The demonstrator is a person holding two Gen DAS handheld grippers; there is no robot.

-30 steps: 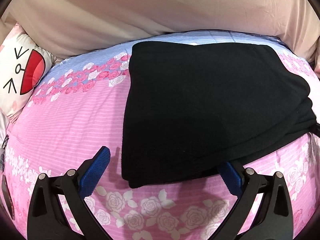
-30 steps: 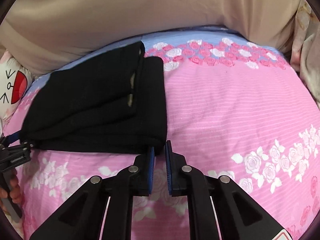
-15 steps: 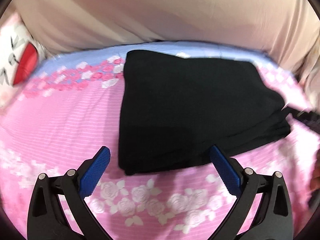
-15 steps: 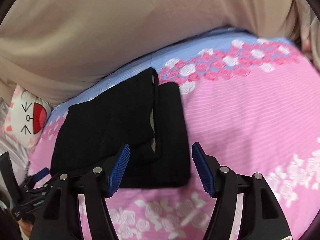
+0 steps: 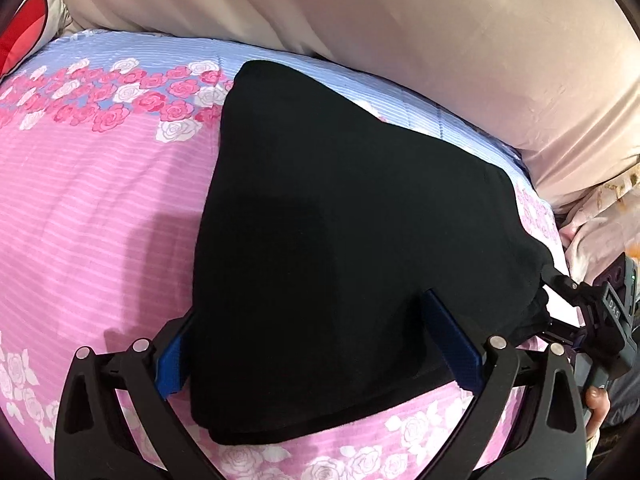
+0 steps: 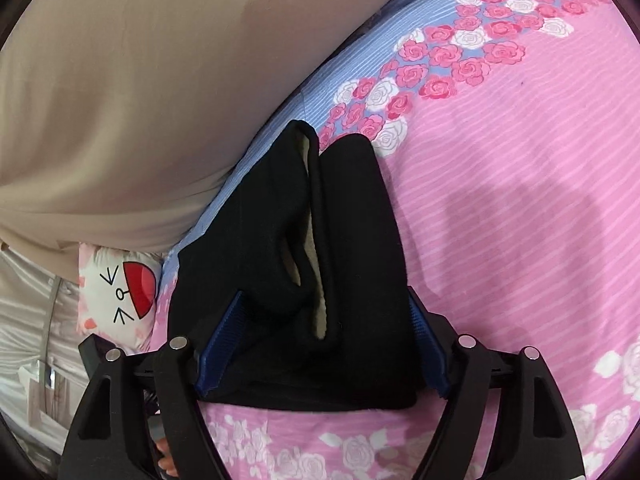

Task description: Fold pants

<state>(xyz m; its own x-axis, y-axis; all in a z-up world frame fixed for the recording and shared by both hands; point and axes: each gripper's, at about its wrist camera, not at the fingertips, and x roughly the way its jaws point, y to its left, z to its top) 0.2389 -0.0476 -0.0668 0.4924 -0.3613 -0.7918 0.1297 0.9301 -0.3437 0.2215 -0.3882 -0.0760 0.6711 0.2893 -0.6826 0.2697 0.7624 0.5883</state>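
The black pants point(image 5: 340, 240) lie folded into a thick rectangle on the pink rose-print bedsheet point(image 5: 100, 200). My left gripper point(image 5: 308, 308) straddles their near corner with its jaws wide and closing. One blue pad sits at the cloth's left edge and the other rests on top. At the other end, my right gripper point(image 6: 324, 292) straddles the pants point(image 6: 352, 240). Its jaws are closing and both pads press into the bunched layers, where pale lining shows in the folds. In the left wrist view the right gripper point(image 5: 592, 320) reaches in at the pants' right end.
A big beige quilt point(image 5: 400, 20) lies bunched along the far side of the bed, touching the pants' far edge. A white cartoon-face pillow point(image 6: 120, 292) lies beyond the pants' left end. A person's hand point(image 5: 596, 400) holds the right gripper. Bare pink sheet point(image 6: 520, 220) stretches to the right.
Both grippers moved in over the pants and rolled. The right jaws went from shut beside the cloth to wide, then narrowed around its end. The left pads now straddle the near corner.
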